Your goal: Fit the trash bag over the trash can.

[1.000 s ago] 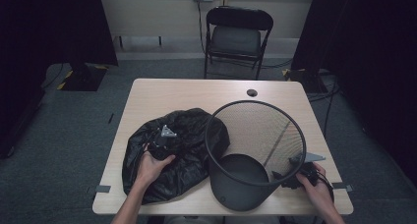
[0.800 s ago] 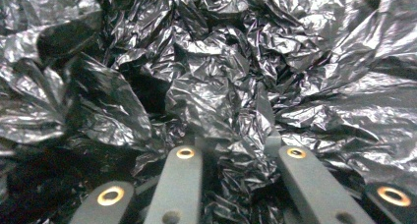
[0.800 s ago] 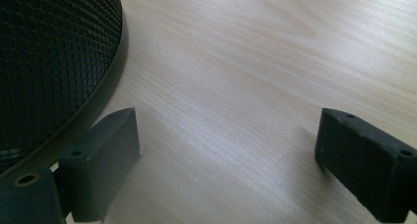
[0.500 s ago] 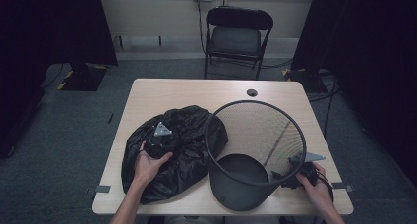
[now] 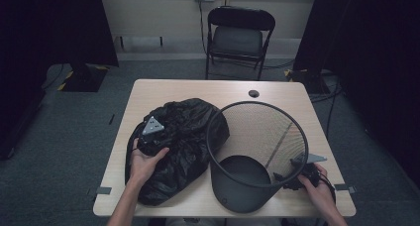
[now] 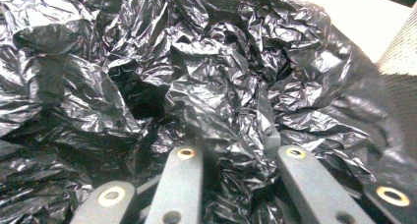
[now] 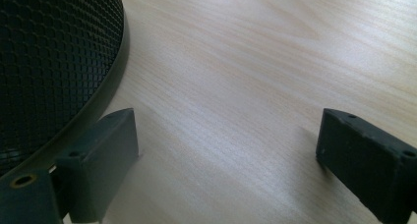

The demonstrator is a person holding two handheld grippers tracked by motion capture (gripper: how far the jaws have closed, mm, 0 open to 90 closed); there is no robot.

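Note:
A crumpled black plastic bag (image 5: 185, 137) lies on the left half of the wooden table (image 5: 198, 89). My left gripper (image 5: 154, 129) sits on top of it, held by a hand. In the left gripper view its jaws (image 6: 231, 150) stand close together with a fold of the bag (image 6: 221, 86) pinched between them. A black mesh wastebasket (image 5: 257, 137) lies tilted on its side to the right, mouth facing up and away. My right gripper (image 5: 289, 179) rests on the table by the basket's base, open, nothing between its fingers (image 7: 226, 135). Its left jaw is next to the basket's rim (image 7: 49, 62).
A black folding chair (image 5: 237, 35) stands beyond the far edge of the table. A small dark round spot (image 5: 253, 93) marks the tabletop near that edge. Bare wood (image 7: 246, 62) lies ahead of the right gripper. Grey carpet surrounds the table.
My left hand and gripper have risen and shifted slightly away, drawing the bag's top fold up with them. The right gripper and the basket have stayed put.

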